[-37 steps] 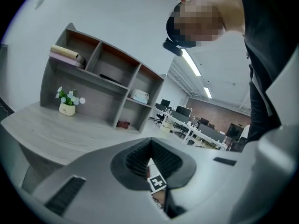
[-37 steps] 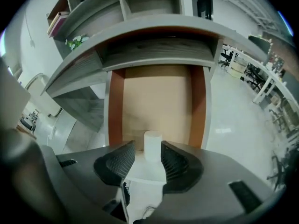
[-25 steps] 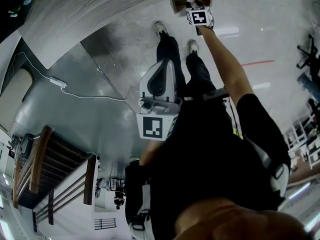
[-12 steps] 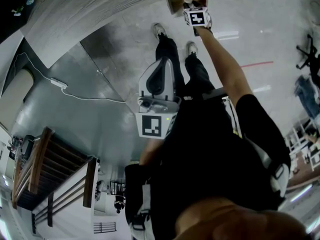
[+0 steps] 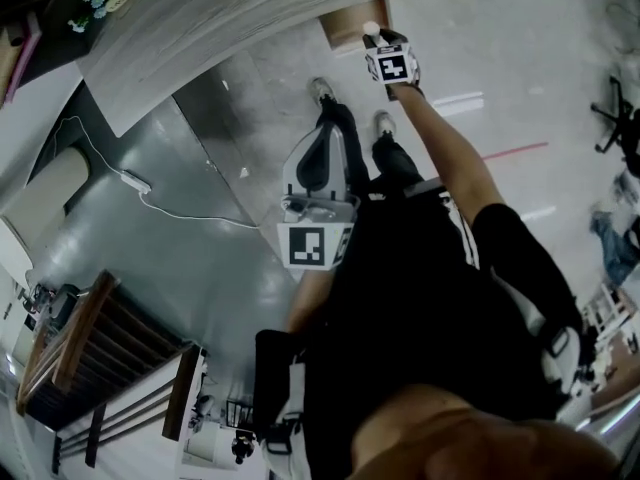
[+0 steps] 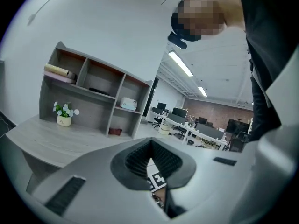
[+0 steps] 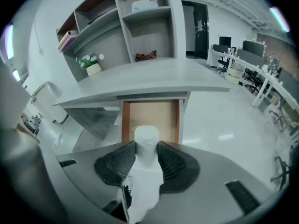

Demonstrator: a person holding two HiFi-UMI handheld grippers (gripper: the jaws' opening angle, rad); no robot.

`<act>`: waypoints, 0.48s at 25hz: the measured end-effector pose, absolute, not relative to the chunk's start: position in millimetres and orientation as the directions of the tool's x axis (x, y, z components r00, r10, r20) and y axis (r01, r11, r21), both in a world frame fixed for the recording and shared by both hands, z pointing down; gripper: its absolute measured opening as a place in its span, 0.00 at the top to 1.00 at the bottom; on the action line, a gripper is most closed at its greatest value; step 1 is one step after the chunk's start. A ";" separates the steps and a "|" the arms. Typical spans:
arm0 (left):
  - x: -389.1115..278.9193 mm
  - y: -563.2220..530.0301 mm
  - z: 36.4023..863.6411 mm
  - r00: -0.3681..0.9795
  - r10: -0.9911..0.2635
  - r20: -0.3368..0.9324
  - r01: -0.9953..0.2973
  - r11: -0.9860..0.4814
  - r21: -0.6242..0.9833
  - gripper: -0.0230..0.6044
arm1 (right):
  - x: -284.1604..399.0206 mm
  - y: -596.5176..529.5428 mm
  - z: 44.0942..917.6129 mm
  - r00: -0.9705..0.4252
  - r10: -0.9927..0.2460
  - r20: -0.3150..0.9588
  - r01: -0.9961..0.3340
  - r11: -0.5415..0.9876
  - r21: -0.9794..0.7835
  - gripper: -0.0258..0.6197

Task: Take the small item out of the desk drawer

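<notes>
The right tongs, clamped on the small white item, have drawn back from the open drawer under the worktop's front edge. The item looks clear of it. The left tongs are together, holding nothing.

Head view looks steeply down – all 3 views share the desk

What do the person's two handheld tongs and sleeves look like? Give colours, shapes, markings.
The grey-white plastic left tongs and right tongs each have black ribbed pads and a cube with black-and-white square markers. The person wears a black short-sleeved top.
</notes>
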State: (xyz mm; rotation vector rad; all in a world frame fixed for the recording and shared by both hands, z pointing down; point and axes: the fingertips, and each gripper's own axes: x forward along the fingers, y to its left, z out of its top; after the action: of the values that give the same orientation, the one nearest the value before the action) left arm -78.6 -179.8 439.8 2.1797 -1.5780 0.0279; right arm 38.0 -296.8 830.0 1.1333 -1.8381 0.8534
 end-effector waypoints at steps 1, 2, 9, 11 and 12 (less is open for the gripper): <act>-72.0 -172.9 433.7 0.348 -0.899 0.264 -0.907 -0.253 0.336 0.97 | 43.5 -293.1 817.9 -0.283 -0.395 0.874 -0.919 0.373 -0.129 0.73; -65.2 -165.9 427.9 0.350 -0.901 0.256 -0.907 -0.259 0.331 0.97 | 47.5 -289.0 805.3 -0.290 -0.404 0.867 -0.917 0.375 -0.132 0.73; -15.2 -116.8 384.6 0.349 -0.918 0.188 -0.914 -0.289 0.285 0.97 | 68.9 -261.4 718.8 -0.376 -0.471 0.798 -0.893 0.414 -0.177 0.73; -3.3 -96.3 380.0 0.349 -0.918 0.189 -0.920 -0.297 0.255 0.97 | 73.7 -247.8 698.4 -0.400 -0.483 0.779 -0.884 0.427 -0.189 0.74; 1.6 -87.2 376.6 0.342 -0.921 0.186 -0.924 -0.293 0.244 0.97 | 75.1 -241.7 688.7 -0.413 -0.489 0.768 -0.879 0.435 -0.196 0.74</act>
State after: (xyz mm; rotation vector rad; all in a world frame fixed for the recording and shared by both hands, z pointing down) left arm 1.6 -87.2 376.6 2.3032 -1.6434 0.0141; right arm 75.1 -241.7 688.7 1.1455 -2.0591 0.7972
